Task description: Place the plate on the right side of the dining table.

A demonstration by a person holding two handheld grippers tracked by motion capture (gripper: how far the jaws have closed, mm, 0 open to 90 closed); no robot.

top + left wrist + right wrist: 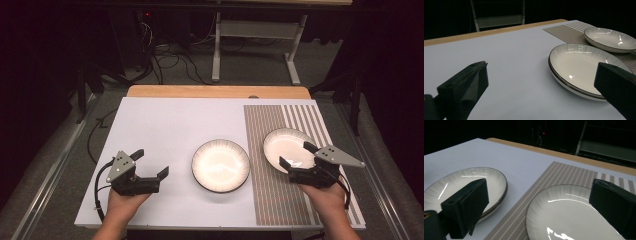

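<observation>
Looking down from the high view, you have your right hand-held gripper released, its jaws spread wide over the near edge of the right plate with nothing pinched between them; no pad presses on the rim. That plate sits on the striped placemat, which covers the right part of the bench. In the right gripper view the same plate lies between and beyond the two black jaws, and the placemat runs out under it toward the wooden far edge of the bench. Your left hand-held gripper is also released, its jaws wide apart and holding nothing, resting low over the bare white surface at the left. It points toward the middle plate, which stands on the white surface just beside the placemat's left edge, apart from the right plate. In the left gripper view the middle plate appears near the right jaw, with what looks like a second dark-edged rim stacked beneath it, and the right plate lies farther off on the placemat.
</observation>
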